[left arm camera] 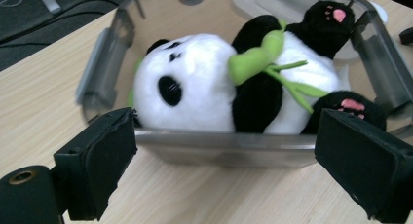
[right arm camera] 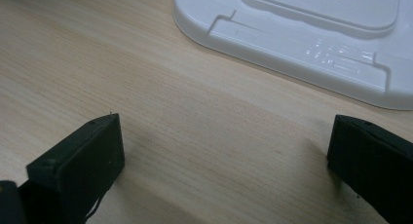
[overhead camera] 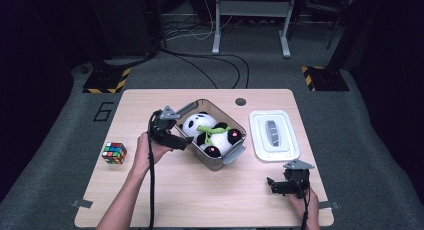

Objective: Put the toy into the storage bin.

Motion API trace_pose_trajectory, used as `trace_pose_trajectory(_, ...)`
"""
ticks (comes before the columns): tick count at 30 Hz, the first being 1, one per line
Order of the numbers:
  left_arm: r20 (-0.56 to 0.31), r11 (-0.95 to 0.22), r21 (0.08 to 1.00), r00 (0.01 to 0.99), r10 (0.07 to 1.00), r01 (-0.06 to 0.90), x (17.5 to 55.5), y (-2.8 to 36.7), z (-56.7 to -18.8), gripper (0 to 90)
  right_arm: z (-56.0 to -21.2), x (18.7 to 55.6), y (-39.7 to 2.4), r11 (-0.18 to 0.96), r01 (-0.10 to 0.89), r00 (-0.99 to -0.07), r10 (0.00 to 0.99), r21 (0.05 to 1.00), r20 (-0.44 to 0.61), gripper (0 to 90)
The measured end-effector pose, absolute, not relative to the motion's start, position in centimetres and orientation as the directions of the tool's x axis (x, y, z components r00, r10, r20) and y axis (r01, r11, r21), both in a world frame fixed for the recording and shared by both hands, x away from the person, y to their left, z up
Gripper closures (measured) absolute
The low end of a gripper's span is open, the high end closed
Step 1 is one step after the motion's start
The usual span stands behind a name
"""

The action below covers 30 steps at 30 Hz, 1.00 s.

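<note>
Black-and-white plush panda [overhead camera: 212, 134] lies inside the clear plastic box [overhead camera: 235, 153] on the wooden worktop [overhead camera: 200, 195]. Left tongs [left arm camera: 224, 160] stand apart beside the box. Right tongs [right arm camera: 224, 156] rest apart near the white plastic lid [overhead camera: 292, 149].

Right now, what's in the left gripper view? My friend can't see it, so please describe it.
A plush panda with a green bamboo sprig lies on its back inside a clear plastic box on a wooden table. The left tool sits just in front of the box, its two black jaws wide apart and holding nothing.
</note>
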<state>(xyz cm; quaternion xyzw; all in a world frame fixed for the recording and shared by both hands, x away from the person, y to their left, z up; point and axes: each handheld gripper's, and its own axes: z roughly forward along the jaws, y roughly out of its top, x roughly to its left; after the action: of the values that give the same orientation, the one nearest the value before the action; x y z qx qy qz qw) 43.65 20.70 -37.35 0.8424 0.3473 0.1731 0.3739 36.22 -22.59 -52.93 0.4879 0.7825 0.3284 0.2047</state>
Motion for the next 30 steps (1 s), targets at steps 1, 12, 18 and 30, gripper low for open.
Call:
trace_pose_trajectory(1, 0.030, -0.471, 0.753, 0.691, 0.722, 0.460, 43.5, 21.2, -37.4, 8.0, -52.9, 36.2, -22.6, 0.312, 0.627, -0.442, 0.897, 0.714, -0.004, 0.0)
trace_pose_trajectory(12, 0.003, -0.404, 0.768, 0.628, 0.779, 0.497, 42.7, 26.5, -37.7, 8.0, -53.0, 36.2, -22.6, 0.309, 0.628, -0.439, 0.899, 0.714, -0.004, 0.0)
trace_pose_trajectory(18, -0.009, -0.386, 0.765, 0.609, 0.793, 0.515, 42.5, 27.5, -38.1, 8.0, -53.0, 36.2, -22.6, 0.308, 0.628, -0.438, 0.899, 0.715, -0.003, 0.0)
trace_pose_trajectory(30, -0.019, -0.327, 0.773, 0.535, 0.845, 0.544, 42.1, 31.0, -39.1, 6.7, -52.9, 36.2, -22.6, 0.308, 0.628, -0.437, 0.900, 0.714, -0.003, 0.0)
